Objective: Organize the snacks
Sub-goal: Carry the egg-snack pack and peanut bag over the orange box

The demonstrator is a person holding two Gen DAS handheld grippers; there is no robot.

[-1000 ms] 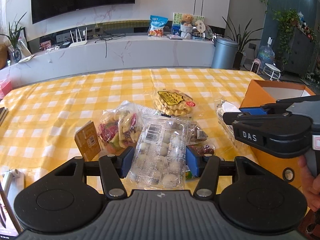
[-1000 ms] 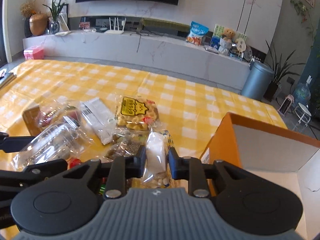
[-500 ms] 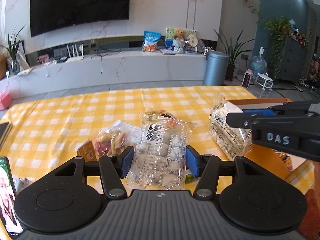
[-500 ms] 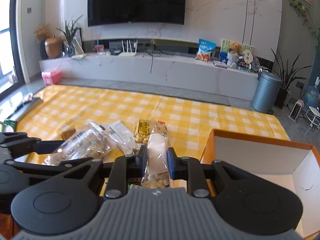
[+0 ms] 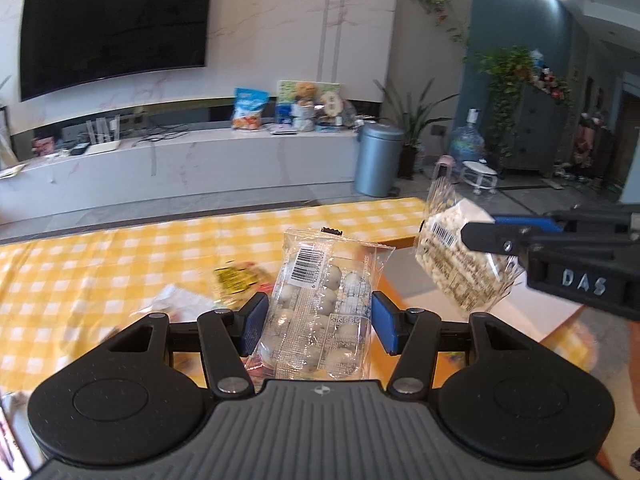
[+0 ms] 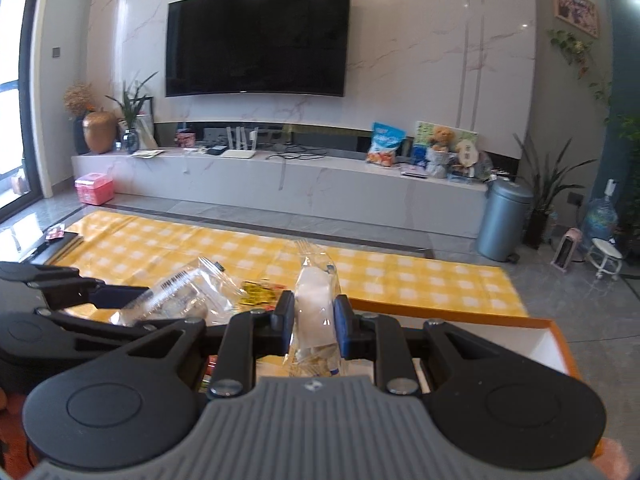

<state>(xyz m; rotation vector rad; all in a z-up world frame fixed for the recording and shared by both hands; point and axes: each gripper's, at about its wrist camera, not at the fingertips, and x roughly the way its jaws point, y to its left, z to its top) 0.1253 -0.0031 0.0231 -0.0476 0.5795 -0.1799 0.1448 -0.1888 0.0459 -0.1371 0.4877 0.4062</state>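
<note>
My left gripper (image 5: 318, 322) is shut on a clear pack of round white sweets (image 5: 320, 300) and holds it up above the table. My right gripper (image 6: 314, 322) is shut on a clear bag of pale puffed snack (image 6: 316, 312); in the left wrist view that bag (image 5: 456, 264) hangs to the right, over the orange box (image 5: 400, 240). The box (image 6: 556, 344) has a white inside and lies under and right of the right gripper. The left gripper with its pack (image 6: 180, 300) shows at the left in the right wrist view.
A yellow checked tablecloth (image 5: 120, 264) covers the table. A yellow-labelled snack bag (image 5: 234, 280) and other packets (image 5: 176, 300) lie on it, blurred. A marble TV bench (image 6: 280, 184) and a grey bin (image 6: 504, 220) stand beyond the table.
Both grippers have risen with their packs and tilted up, so the room fills more of each view. The right gripper's bag has moved over the orange box.
</note>
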